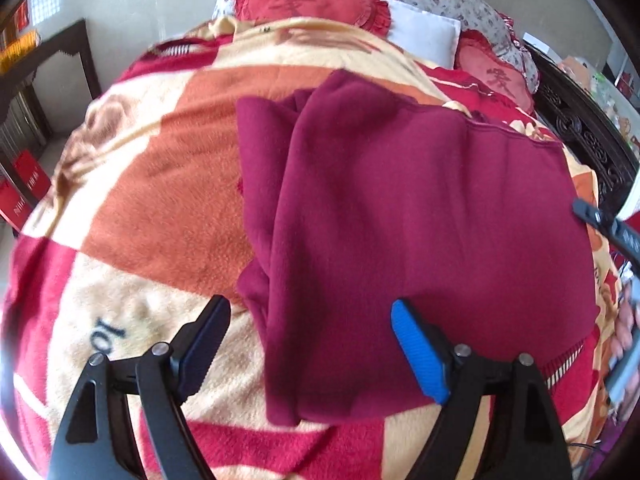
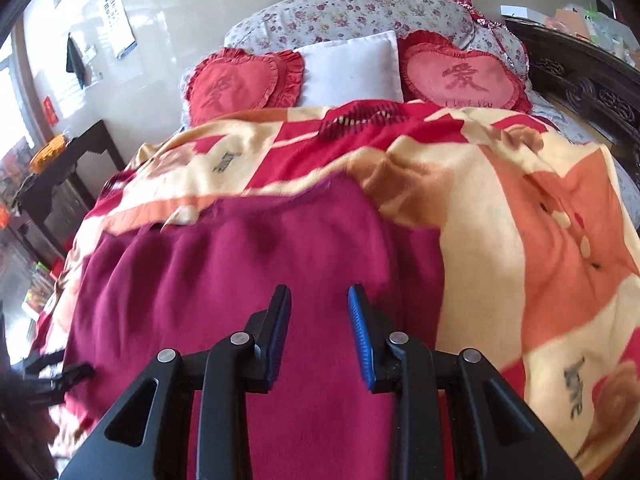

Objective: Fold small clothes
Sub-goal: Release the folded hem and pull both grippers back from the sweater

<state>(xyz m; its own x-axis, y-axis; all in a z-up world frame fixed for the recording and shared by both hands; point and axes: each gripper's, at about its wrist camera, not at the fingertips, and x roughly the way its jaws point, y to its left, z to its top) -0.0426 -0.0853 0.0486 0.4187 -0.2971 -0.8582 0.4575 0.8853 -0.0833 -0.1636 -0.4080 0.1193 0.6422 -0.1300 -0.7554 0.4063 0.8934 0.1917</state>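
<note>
1. Both grippers are seen spread apart with nothing between the fingers: the left gripper [image 1: 310, 346] is held widely parted above the near edge of the garment, and the right gripper [image 2: 320, 334] is held with a narrower gap over the garment's middle.
2. One maroon fleece garment [image 1: 400, 220] is laid flat on the bed, with one side folded over so that a doubled strip is seen along its left edge in the left wrist view; in the right wrist view the same garment [image 2: 240, 280] fills the near foreground.
3. One blanket [image 1: 140, 200], patterned in red, orange and cream, is spread under the garment and covers the bed.
4. Two red heart-shaped cushions [image 2: 240, 84] [image 2: 464, 74] are propped at the head of the bed.
5. One white pillow [image 2: 352, 68] is set between the two cushions.
6. One flowered pillow [image 2: 340, 12] is seen behind them against the wall.
7. One dark wooden table [image 2: 64, 168] stands beside the bed.
</note>
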